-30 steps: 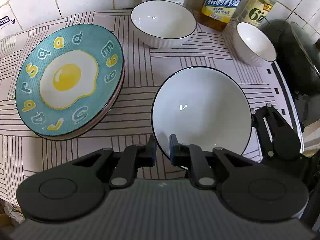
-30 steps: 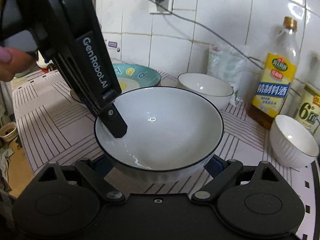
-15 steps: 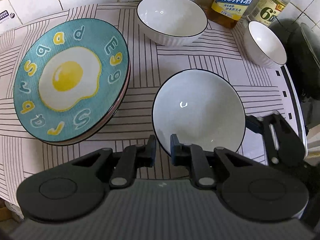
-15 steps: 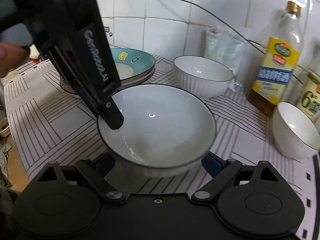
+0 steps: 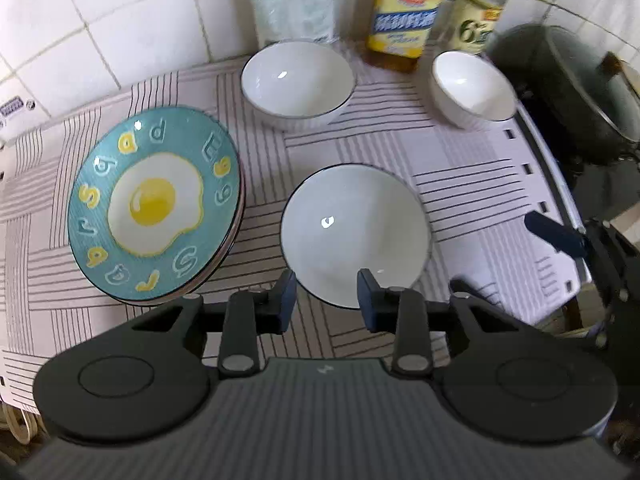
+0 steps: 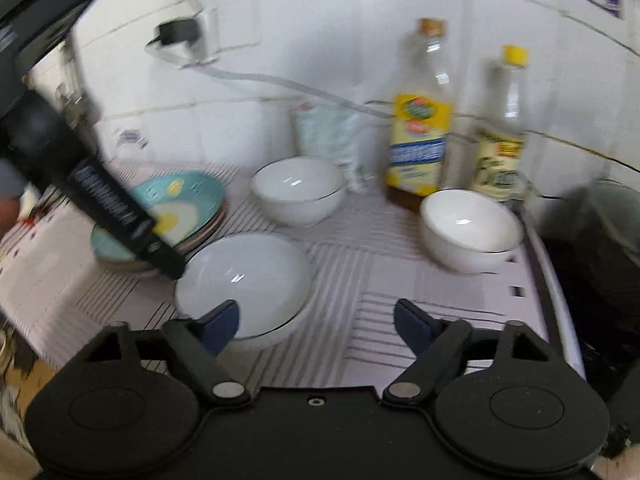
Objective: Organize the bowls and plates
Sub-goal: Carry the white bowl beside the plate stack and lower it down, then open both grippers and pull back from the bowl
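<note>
The wide black-rimmed bowl (image 5: 354, 232) is sitting on the striped mat (image 5: 472, 184), released — nothing is gripping it. The left gripper (image 5: 326, 300) is hanging above its near rim, its jaws having just been opening, parted with only air between them. The right gripper (image 6: 316, 320) is standing wide, its jaws having just been closing a little; its left finger is overlapping the bowl's edge in view, pads not pressing. To the bowl's left the fried-egg plate (image 5: 154, 204) is topping a stack — behind are a deeper white bowl (image 5: 298, 80) and a small white bowl (image 5: 472, 88) near the cooking-wine bottle (image 6: 418, 120).
</note>
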A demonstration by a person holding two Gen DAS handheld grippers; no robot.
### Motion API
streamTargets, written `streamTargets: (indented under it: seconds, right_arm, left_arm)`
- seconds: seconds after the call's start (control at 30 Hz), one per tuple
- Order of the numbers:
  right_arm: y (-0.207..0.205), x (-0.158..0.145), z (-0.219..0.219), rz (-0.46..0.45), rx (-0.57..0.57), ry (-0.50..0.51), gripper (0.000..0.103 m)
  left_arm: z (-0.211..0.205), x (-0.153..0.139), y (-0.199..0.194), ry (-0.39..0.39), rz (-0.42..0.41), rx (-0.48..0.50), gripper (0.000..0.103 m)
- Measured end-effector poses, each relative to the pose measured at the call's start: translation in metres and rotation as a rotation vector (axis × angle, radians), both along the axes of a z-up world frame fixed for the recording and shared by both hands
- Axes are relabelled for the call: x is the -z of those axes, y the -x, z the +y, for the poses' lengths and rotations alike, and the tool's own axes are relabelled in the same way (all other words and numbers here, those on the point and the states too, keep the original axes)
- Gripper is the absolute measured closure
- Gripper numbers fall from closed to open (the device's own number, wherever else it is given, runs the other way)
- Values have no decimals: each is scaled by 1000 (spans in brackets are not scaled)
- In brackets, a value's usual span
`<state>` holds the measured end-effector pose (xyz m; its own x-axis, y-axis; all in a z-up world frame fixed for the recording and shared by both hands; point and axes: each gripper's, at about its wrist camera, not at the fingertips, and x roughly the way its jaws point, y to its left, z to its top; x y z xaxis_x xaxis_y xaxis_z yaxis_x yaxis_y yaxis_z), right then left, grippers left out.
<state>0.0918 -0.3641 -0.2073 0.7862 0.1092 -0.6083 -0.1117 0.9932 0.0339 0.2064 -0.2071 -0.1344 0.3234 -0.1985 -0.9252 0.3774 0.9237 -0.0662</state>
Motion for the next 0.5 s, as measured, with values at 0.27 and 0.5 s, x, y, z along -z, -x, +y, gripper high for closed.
streamTargets:
  seconds: [0.27, 0.5]
  right_arm:
    - [15, -44, -28, -45, 113, -109, 24]
    - [11, -65, -39, -101, 194, -92, 31]
  left_arm:
    - [-16, -38, 7, -15, -61, 45, 61]
    - [-34, -54, -9, 2, -98, 81, 52]
